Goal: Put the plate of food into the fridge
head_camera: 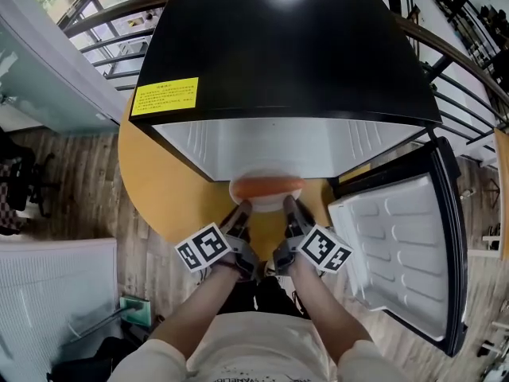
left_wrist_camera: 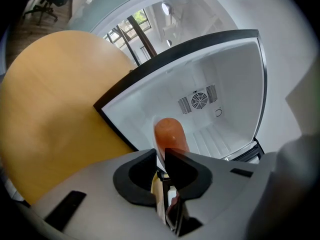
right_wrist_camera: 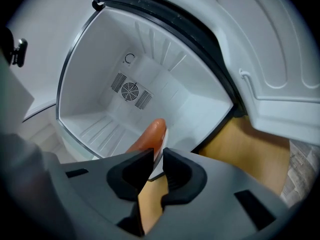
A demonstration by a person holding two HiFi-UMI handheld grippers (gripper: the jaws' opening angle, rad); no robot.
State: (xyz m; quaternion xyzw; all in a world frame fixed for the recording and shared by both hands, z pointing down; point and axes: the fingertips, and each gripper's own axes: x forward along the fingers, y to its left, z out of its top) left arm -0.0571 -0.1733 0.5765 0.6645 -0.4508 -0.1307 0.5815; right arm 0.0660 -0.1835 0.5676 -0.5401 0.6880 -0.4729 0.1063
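Left gripper (head_camera: 241,210): jaws pinched tight on the near rim of the plate (head_camera: 266,204), a bit left of centre, so it's got a proper grip
Right gripper (head_camera: 291,207): same deal, clamped on the near rim just right of centre
Where the food is: the plate has a sausage (head_camera: 266,186) lying across it and sits right at the mouth of the fridge (head_camera: 278,46), far half tucked under the top edge, near half out over the worktop (head_camera: 171,189)
Only in the head view: the fridge's black top with its yellow sticker (head_camera: 165,95), the door (head_camera: 406,245) swung wide open to the right, both marker cubes (head_camera: 205,247), the person's forearms (head_camera: 195,313), wood floor (head_camera: 71,173)
Only in the gripper views: the white inside of the fridge properly, with a round fan vent (left_wrist_camera: 199,100) on the back wall and ribbing on the bottom; the head view just gets a pale band of it
Left gripper view extra: big curve of worktop off to the left of the fridge
Right gripper view extra: moulded inner liner of the door at upper right, strip of worktop below it
Can't tell: whether the plate touches the fridge's bottom or hangs just above it
Count: 2 grippers, 1 plate, 1 sausage, 1 fridge, 1 door, 1 fan vent, 1 yellow sticker, 2 marker cubes
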